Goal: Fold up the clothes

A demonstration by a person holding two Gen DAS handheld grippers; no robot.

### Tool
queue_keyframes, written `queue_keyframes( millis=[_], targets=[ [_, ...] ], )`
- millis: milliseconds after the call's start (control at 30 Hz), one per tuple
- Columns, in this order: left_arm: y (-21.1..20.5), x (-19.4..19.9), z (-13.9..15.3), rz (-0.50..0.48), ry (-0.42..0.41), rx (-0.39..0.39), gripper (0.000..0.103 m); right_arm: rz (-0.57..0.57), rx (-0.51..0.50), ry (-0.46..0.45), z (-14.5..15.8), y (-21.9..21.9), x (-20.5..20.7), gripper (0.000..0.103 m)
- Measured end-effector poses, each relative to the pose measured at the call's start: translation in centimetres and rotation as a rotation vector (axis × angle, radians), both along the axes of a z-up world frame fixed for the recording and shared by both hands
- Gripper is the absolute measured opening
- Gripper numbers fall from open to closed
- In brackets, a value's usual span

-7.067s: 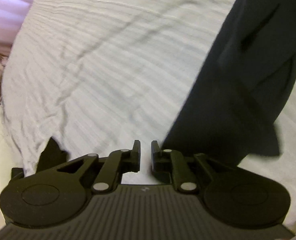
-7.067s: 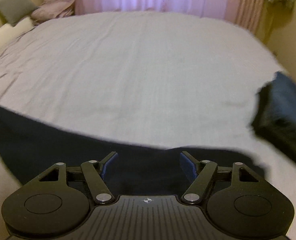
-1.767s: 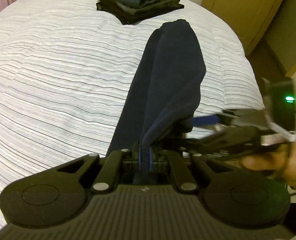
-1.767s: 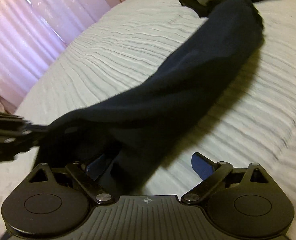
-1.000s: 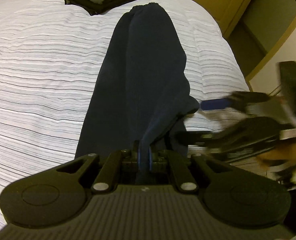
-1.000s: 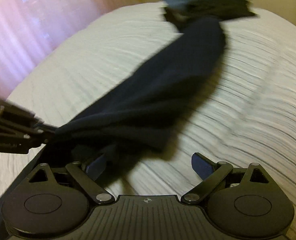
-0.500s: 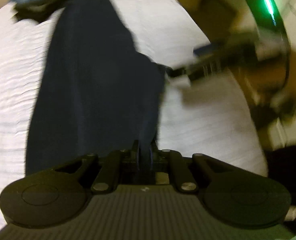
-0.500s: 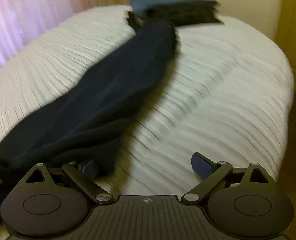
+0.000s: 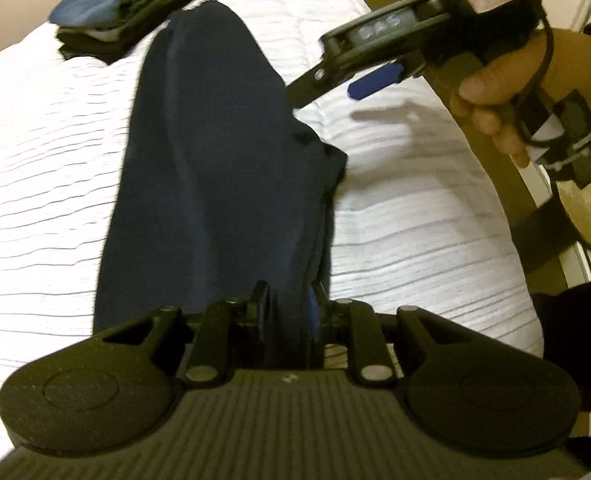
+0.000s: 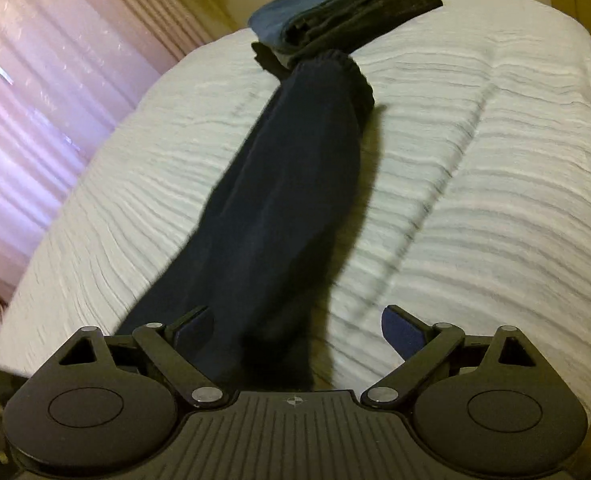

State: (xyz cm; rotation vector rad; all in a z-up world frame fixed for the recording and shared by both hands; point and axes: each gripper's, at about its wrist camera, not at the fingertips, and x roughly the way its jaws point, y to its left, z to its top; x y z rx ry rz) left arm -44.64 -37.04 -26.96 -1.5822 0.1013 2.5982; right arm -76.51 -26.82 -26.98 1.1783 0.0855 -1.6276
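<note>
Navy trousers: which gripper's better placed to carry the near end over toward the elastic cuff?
Left. The left gripper is shut on the navy trousers at the near end; the right gripper is open, holding nothing.

Dim, warm indoor light; pink glow through ribbed curtains left of fingers; soft motion blur, fisheye-bent edges, dark vignetted corners.
</note>
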Motion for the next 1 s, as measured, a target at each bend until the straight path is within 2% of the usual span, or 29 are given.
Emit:
queue_keyframes(
  millis=[167,300,433,567,633,667,833,867,900,933,1000],
  targets=[
    [-1.5,-0.7,2.7,0.072,0.074,0.049,0.023,0.059,-0.031,0.099,4.0,-0.5,-2.2,0.094],
    [-3.2,-3.2,4.4,0.127,0.11,0.033,0.031,0.145,-0.057,0.167,6.3,-2.5,-5.7,0.094],
    [-5.9,-8.4,4.4,0.229,0.127,0.034,0.037,0.298,-0.086,0.169,5.8,-7.3,-10.2,0.094],
    [-8.5,-15.6,3.6,0.294,0.129,0.059,0.041,0.452,-0.134,0.069,3.5,-13.2,-15.2,0.094],
    [-9.9,-19.7,3.1,0.283,0.118,0.073,0.042,0.529,-0.142,-0.025,2.0,-16.5,-17.7,0.082],
    [-10.4,-21.2,3.0,0.267,0.11,0.079,0.043,0.553,-0.135,-0.067,1.4,-17.8,-18.7,0.071],
    [-12.5,-27.3,2.4,0.166,0.065,0.106,0.045,0.632,-0.073,-0.272,-2.3,-23.6,-22.5,0.071],
    [-12.9,-28.5,2.3,0.146,0.056,0.112,0.045,0.653,-0.062,-0.296,-3.0,-24.4,-22.5,0.065],
    [-13.3,-29.7,2.2,0.126,0.047,0.117,0.045,0.675,-0.051,-0.317,-3.6,-25.1,-22.5,0.038],
    [-13.7,-31.0,2.0,0.106,0.038,0.122,0.045,0.697,-0.035,-0.314,-4.0,-25.6,-22.4,0.032],
    [-13.7,-32.1,1.6,0.048,0.012,0.143,0.045,0.744,-0.049,-0.273,-3.5,-25.4,-22.2,0.026]
  ],
)
